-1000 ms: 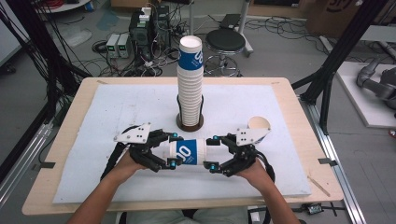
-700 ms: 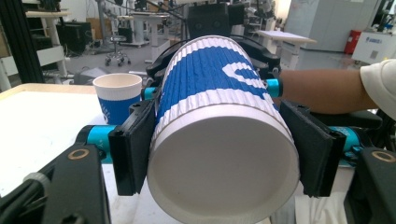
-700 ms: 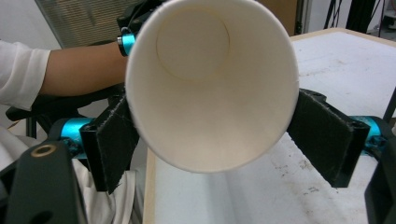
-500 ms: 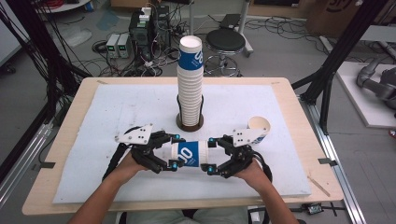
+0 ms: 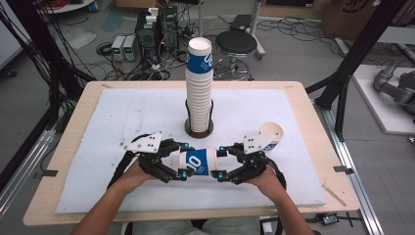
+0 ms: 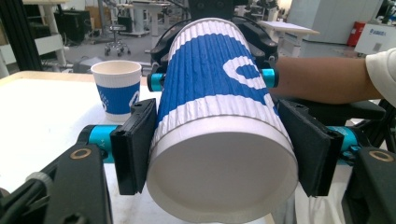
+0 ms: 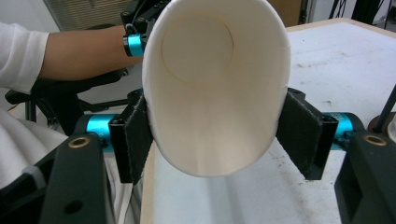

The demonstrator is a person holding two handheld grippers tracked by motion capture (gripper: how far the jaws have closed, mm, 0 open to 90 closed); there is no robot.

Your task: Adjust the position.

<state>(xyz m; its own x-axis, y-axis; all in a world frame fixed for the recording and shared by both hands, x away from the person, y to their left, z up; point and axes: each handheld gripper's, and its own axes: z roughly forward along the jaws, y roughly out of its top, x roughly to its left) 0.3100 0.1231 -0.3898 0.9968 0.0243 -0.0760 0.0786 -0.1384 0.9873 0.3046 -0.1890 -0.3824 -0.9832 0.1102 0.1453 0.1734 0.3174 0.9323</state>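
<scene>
Paper cup (image 5: 197, 162), ribbed with a blue band and white rims, lies on its side above the white mat on the desk (image 5: 73, 186), held between the two hand-held grippers near the front edge. The left hand-held gripper (image 5: 182, 160) grips it at the base end: in the left gripper view its two black pads press against the cup's (image 6: 219, 121) sides just behind the closed white bottom, which faces that camera. The right hand-held gripper (image 5: 220, 161) has the open end; its jaws have just been closing, and in the right gripper view the pads sit against both sides of the rim of the cup (image 7: 215, 88), whose mouth is squeezed into a tall oval. So both are clenched on the same cup, one from each end, and the cup spans the gap between them, level and clear of the mat as far as can be told.

Behind the cup, at the middle of the desk, a tall stack of cups (image 5: 199, 93) stands upright in a dark round holder (image 5: 198, 129). A single cup (image 5: 271, 134) stands just beyond the right hand-held gripper, upright with its mouth up; the left gripper view shows it (image 6: 116, 91) on the mat too.
</scene>
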